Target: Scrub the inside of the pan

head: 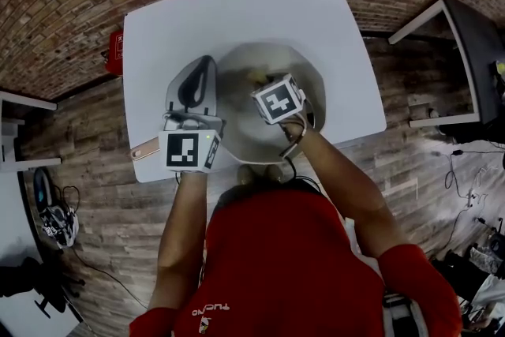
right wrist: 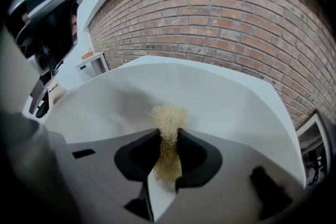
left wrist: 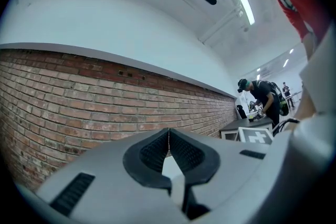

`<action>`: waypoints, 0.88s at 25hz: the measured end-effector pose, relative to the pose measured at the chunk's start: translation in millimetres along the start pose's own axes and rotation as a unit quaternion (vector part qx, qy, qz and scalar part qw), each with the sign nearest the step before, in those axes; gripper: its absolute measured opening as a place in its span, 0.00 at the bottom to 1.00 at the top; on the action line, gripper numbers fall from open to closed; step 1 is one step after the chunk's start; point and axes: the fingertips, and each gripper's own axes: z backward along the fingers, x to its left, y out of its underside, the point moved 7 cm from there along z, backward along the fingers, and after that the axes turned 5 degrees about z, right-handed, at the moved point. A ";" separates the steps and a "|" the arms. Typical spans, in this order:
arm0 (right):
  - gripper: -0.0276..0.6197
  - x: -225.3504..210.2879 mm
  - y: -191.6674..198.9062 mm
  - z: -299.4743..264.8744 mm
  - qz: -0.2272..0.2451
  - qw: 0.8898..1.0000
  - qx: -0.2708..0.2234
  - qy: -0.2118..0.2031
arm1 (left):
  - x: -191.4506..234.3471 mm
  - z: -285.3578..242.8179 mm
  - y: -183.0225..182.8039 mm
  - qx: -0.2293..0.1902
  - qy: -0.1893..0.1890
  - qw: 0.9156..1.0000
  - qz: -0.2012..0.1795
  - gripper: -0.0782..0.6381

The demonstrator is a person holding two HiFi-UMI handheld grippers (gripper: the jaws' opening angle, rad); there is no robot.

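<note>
A pale grey round pan [head: 241, 110] sits in the middle of the white table [head: 237, 20], and a tan handle end [head: 144, 150] sticks out at its lower left. My right gripper [right wrist: 169, 131] is inside the pan [right wrist: 231, 107], shut on a tan fibrous scrubber [right wrist: 168, 120] that touches the pan's inner surface. In the head view its marker cube [head: 278, 99] hides the jaws, and a bit of scrubber [head: 256, 76] shows beyond it. My left gripper [head: 197, 79] lies over the pan's left rim. Its jaws [left wrist: 168, 136] are shut and tilted up at the brick wall, with nothing seen between them.
A red object [head: 116, 51] sits by the table's left edge. A black table [head: 473, 43] stands at the right and white furniture [head: 24, 130] at the left, with cables on the wooden floor. A person [left wrist: 262, 97] works at a far table.
</note>
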 end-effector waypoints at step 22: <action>0.18 51.8 -9.1 0.4 0.035 0.997 -0.005 -0.064 | 4.5 6.2 -2.0 0.004 -0.001 1.000 -0.004 0.13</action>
